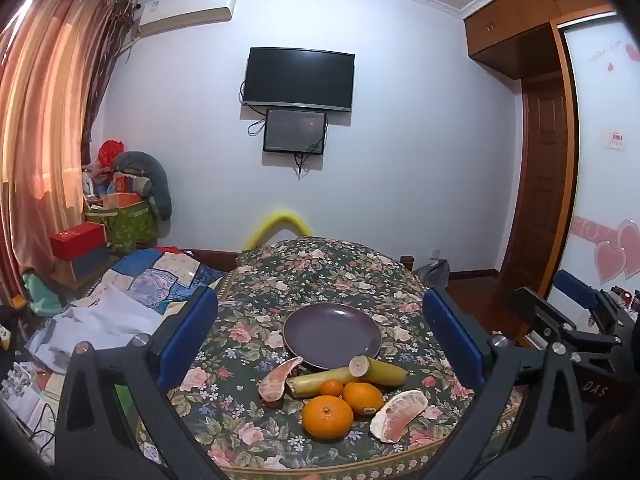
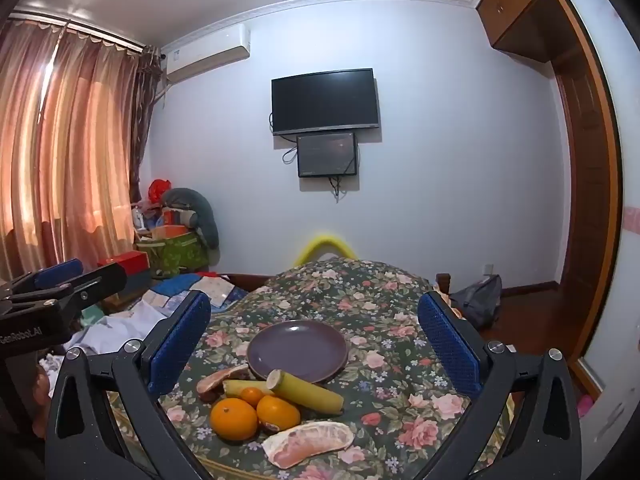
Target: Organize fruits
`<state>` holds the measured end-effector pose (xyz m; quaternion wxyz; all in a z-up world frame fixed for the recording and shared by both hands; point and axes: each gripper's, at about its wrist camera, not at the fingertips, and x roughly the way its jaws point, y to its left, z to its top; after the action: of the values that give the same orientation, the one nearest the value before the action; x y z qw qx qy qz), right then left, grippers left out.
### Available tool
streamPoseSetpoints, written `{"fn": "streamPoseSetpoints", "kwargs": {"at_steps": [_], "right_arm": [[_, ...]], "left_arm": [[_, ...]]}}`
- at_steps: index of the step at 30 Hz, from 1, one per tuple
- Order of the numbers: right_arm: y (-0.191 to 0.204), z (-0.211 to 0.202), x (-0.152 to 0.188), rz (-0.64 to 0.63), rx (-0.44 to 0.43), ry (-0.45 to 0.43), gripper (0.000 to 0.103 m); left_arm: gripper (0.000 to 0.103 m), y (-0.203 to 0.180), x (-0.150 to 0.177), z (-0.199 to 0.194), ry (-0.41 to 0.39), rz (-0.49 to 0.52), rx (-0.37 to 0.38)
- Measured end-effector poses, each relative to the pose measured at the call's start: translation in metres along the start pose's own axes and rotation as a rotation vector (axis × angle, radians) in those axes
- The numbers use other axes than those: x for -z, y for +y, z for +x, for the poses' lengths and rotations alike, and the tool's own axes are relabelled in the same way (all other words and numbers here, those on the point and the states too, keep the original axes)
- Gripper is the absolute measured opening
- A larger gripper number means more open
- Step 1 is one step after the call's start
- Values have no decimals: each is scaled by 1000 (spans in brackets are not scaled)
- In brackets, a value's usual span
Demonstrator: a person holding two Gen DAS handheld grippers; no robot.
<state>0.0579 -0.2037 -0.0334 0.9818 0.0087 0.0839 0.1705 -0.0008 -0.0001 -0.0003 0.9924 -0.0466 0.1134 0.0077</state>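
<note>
Left wrist view: the left gripper (image 1: 320, 332) has its fingers (image 1: 188, 336) spread wide, holding nothing. Ahead, between them, oranges (image 1: 327, 417), pomelo wedges (image 1: 398, 415) and cane pieces (image 1: 378, 370) cluster on the flower-patterned counter (image 1: 320, 272), just before a bare purple plate (image 1: 332, 334).

Right wrist view: the right gripper (image 2: 314, 344) is likewise wide apart, gripping nothing, with the same fruit lying ahead.

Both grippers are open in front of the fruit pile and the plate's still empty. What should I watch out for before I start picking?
1. The oranges are round and sit on a soft floral cloth; a nudge may roll them away.
2. One sugarcane piece leans on the purple plate rim and crosses the other; lifting either could shift the plate or the pile.
3. The peeled pomelo segments look soft; a hard squeeze may tear them.
</note>
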Motion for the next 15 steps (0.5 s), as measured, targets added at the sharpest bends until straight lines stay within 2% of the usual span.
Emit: {"fn": "streamPoseSetpoints", "kwargs": {"at_steps": [7,15], "right_arm": [[-1,0,0,5,2,2,103],[1,-1,-3,5,3,7,103]], "left_arm": [[103,2,0,4,20,13,-2],[103,-5,-2,0,8,33,0]]}}
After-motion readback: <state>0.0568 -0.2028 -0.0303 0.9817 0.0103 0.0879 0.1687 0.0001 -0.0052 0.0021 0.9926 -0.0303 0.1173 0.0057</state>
